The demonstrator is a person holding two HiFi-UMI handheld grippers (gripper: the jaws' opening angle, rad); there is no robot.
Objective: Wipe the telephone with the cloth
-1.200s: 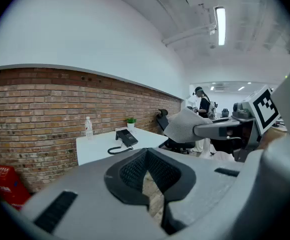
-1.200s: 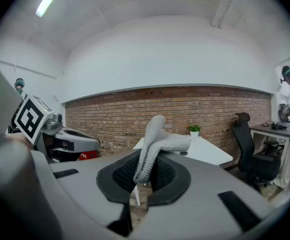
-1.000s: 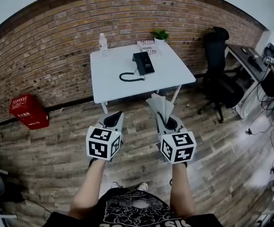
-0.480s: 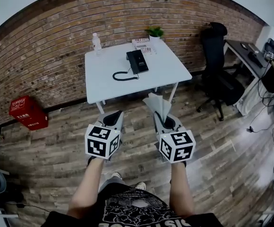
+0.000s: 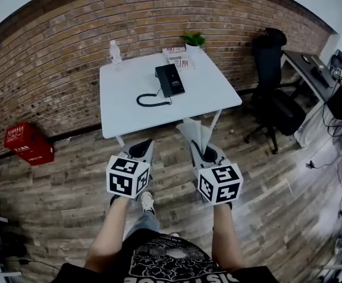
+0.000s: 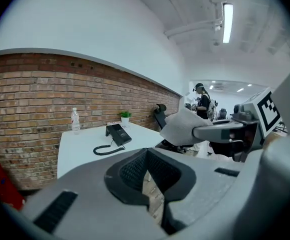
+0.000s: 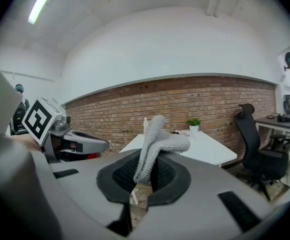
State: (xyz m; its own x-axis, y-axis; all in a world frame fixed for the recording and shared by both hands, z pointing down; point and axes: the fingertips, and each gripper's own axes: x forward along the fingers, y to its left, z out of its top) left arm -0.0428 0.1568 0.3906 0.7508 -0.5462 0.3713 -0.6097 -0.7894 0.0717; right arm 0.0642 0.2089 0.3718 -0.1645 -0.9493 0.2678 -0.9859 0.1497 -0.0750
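A black telephone [image 5: 170, 79] lies on the white table [image 5: 124, 111] by the brick wall, its coiled cord [image 5: 150, 101] trailing to the front left. In the left gripper view the telephone [image 6: 118, 133] is far ahead. Both grippers hang over the wooden floor, short of the table's front edge. My right gripper [image 5: 201, 151] is shut on a grey cloth [image 5: 196, 133], which sticks up from the jaws [image 7: 157, 144]. My left gripper [image 5: 141, 151] is shut with nothing in it [image 6: 147, 176].
A water bottle [image 5: 115, 53], a small plant [image 5: 193, 39] and magazines [image 5: 176, 56] stand at the table's back. A black office chair [image 5: 271, 93] and a desk [image 5: 312, 75] are to the right. A red box [image 5: 28, 143] sits by the wall at left.
The table and telephone have drawn slightly nearer and larger in the head view. A shoe now shows under the left gripper. Both grippers keep their pose, cloth still held.
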